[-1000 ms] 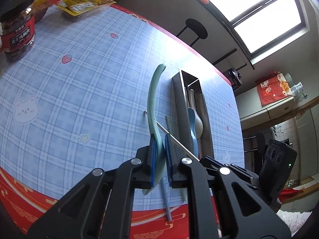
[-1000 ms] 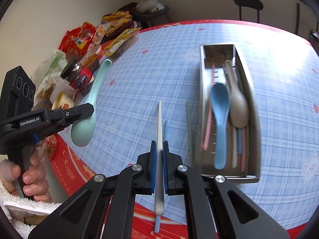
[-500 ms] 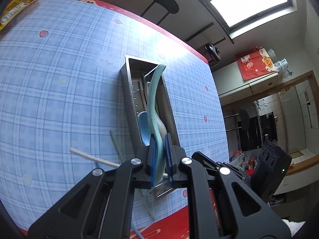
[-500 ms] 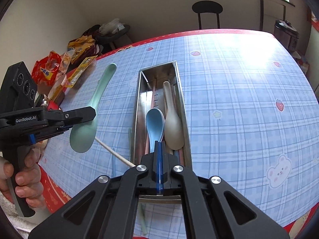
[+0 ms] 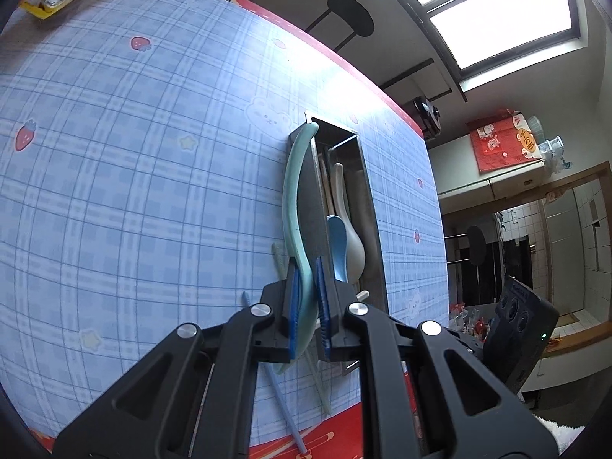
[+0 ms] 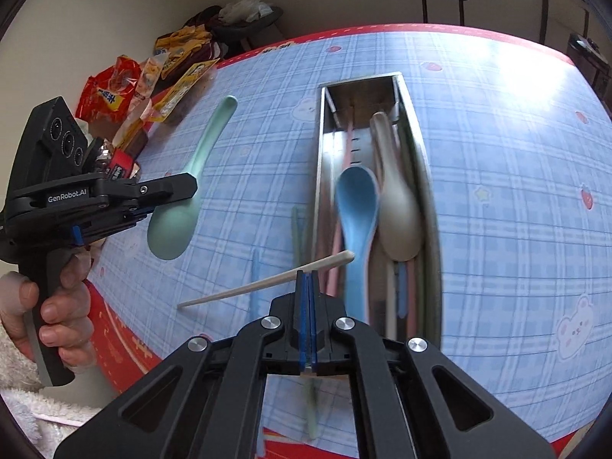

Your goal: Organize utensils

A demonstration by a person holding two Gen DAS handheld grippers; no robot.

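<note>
**Green spoon and white chopstick held beside the steel tray**

While the mint-green spoon (image 5: 296,206) is hanging clamped by its bowl in the left hand-held gripper (image 5: 306,306), its handle is reaching out along the left wall of the steel utensil tray (image 6: 320,176). In the right wrist view the spoon is floating over the plaid cloth of the bench (image 6: 497,176), left of the tray and apart from it. The right hand-held gripper (image 6: 308,306) is pinching a white chopstick (image 6: 264,283) with its jaws together; the stick is lying crosswise, its thick end poking over the tray's near left side. Inside the tray a blue spoon (image 6: 355,206) and a beige spoon (image 6: 397,210) are lying side by side on top of pink and pale chopsticks. Just outside the tray's left wall, a green chopstick (image 6: 295,225) and a blue chopstick (image 6: 254,279) are resting on the cloth. Snack packets (image 6: 153,80) are crowding the bench's far left corner. A hand (image 6: 57,306) is gripping the left tool's handle.
</note>
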